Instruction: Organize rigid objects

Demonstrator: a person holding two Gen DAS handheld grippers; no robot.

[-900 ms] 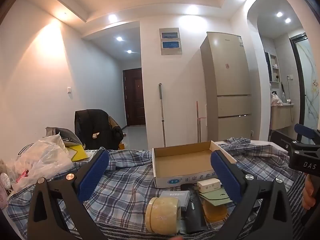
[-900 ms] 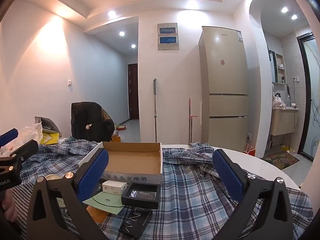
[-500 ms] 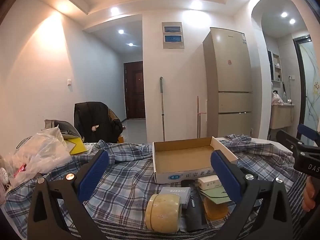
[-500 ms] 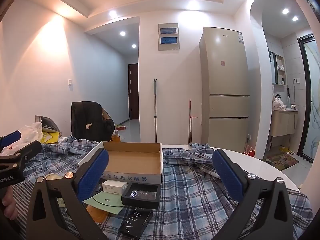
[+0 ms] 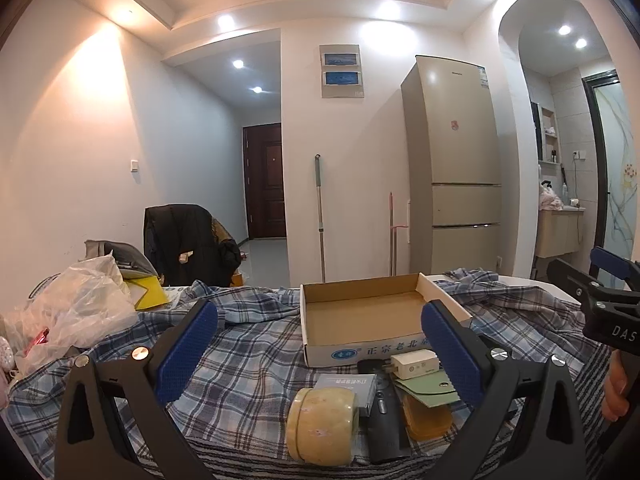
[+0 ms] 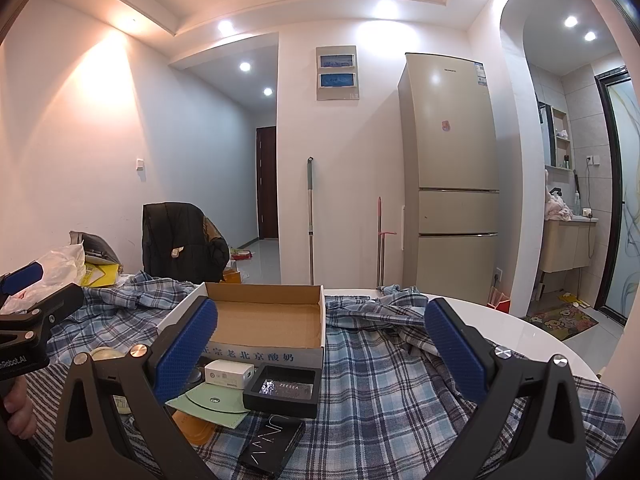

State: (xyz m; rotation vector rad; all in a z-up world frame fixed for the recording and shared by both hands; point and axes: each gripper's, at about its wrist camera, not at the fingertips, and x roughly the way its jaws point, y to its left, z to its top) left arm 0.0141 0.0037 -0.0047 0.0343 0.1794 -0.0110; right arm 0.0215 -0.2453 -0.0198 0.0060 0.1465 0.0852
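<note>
An empty cardboard box (image 5: 360, 316) (image 6: 264, 320) stands on a plaid cloth. Before it lie a white charger (image 5: 414, 365) (image 6: 228, 374), a green envelope (image 5: 430, 388) (image 6: 212, 398), a yellowish tape roll (image 5: 322, 424), a dark remote (image 5: 384, 428), a small grey carton (image 5: 346, 386), an amber case (image 5: 426, 420), a black tray (image 6: 282, 390) and a black flat box (image 6: 272, 446). My left gripper (image 5: 320, 352) hovers open above the tape roll, holding nothing. My right gripper (image 6: 320, 356) is open over the black tray, also empty.
The plaid cloth (image 5: 248, 364) covers a round white table (image 6: 520, 328). Plastic bags (image 5: 76, 312) pile up at the left. A chair draped with a dark jacket (image 5: 188, 248) stands behind the table, and a fridge (image 6: 450, 176) stands against the far wall.
The left gripper's view has tilted up a little, so the box and the objects sit lower in the frame. The right gripper has hardly moved. Both stay open.
</note>
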